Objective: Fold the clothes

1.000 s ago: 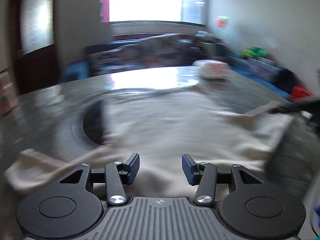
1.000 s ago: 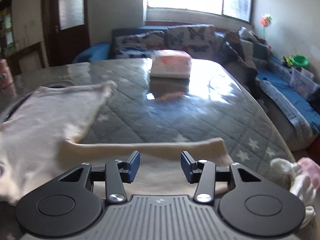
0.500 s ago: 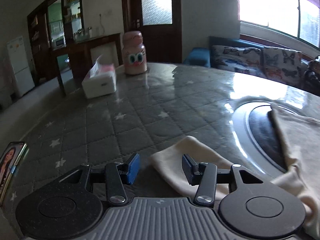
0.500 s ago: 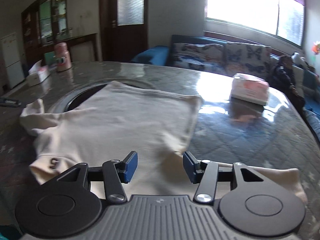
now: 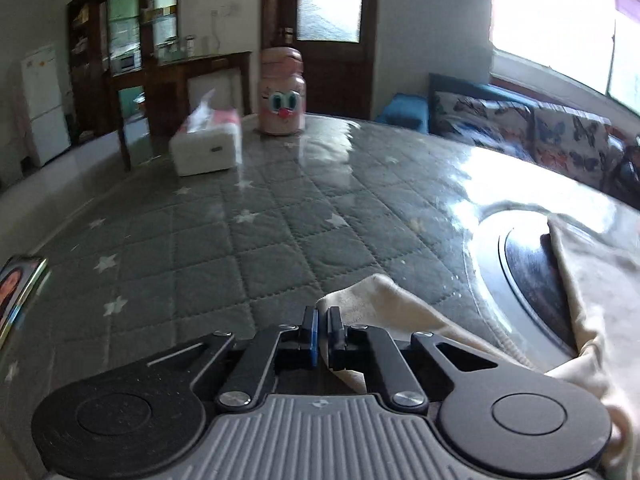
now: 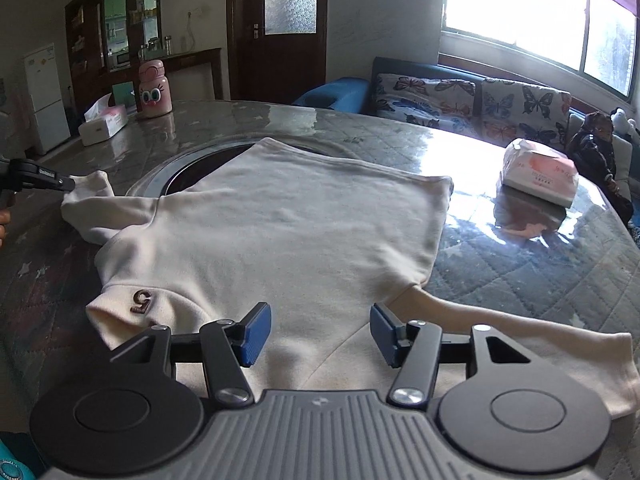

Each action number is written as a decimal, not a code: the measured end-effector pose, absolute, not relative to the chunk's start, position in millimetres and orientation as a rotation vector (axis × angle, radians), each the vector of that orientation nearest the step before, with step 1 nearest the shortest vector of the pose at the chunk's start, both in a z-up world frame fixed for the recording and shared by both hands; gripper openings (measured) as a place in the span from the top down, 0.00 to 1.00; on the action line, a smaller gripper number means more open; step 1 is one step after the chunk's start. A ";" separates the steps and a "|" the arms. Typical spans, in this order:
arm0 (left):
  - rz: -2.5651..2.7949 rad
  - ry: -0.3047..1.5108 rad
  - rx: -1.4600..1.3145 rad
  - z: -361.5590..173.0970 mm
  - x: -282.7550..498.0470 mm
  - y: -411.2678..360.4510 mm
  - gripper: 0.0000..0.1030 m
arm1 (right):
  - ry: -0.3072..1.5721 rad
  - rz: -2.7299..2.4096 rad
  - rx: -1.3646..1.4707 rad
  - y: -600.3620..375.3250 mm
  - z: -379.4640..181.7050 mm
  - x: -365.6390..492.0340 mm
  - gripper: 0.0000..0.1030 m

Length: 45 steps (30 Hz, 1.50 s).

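My left gripper (image 5: 322,330), open a moment ago, has now clamped the cream shirt's (image 6: 280,232) sleeve cuff (image 5: 360,300) at the table's (image 5: 240,240) left, while my right gripper (image 6: 320,334), jaws just widening, hovers apart over the spread shirt.

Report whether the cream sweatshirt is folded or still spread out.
Spread out. The cream long-sleeved sweatshirt lies flat on the grey quilted table, both sleeves stretched sideways, no fold made yet.

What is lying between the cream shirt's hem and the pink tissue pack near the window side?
Nothing: in the right wrist view, only bare glossy table separates the cream shirt from the pink tissue pack.
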<state>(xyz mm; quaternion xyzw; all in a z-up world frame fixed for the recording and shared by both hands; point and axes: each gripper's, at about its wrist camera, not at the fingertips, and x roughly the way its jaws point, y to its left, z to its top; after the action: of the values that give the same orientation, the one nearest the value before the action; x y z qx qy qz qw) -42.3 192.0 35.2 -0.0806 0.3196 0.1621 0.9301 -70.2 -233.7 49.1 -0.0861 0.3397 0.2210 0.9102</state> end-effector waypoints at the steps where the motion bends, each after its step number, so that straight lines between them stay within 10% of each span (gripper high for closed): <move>1: 0.337 0.641 -0.181 40.0 -47.7 193.3 0.96 | 0.702 0.458 -0.176 -233.7 48.2 -70.2 0.46; 14: 0.347 0.707 -0.027 38.8 -55.0 196.4 0.89 | 0.714 0.476 -0.176 -234.7 42.3 -71.8 0.45; 21: 0.304 0.671 0.003 38.2 -39.1 199.3 0.45 | 0.704 0.485 -0.191 -231.3 48.5 -73.1 0.45; 25: 0.236 0.702 0.057 31.0 -19.0 194.8 0.45 | 0.700 0.490 -0.190 -227.0 49.9 -73.9 0.45; 28: 0.188 0.730 0.081 23.7 -9.9 190.8 0.77 | 0.697 0.500 -0.193 -223.9 51.4 -75.8 0.44; 32: 0.174 0.690 0.148 26.0 -6.3 181.6 0.88 | 0.685 0.538 -0.220 -213.6 55.1 -76.9 0.44; 40: 0.180 0.648 0.284 30.5 25.9 171.4 0.84 | 0.677 0.646 -0.279 -173.5 50.2 -71.1 0.44; 45: 0.250 0.664 0.333 13.8 41.8 176.1 0.59 | 0.682 0.720 -0.314 -150.8 45.3 -75.9 0.44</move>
<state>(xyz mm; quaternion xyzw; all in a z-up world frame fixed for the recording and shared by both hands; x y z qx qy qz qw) 41.8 176.1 13.8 0.1625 0.3237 0.1219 0.9241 -75.9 -150.8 45.3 -0.1501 0.3256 0.3441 0.8678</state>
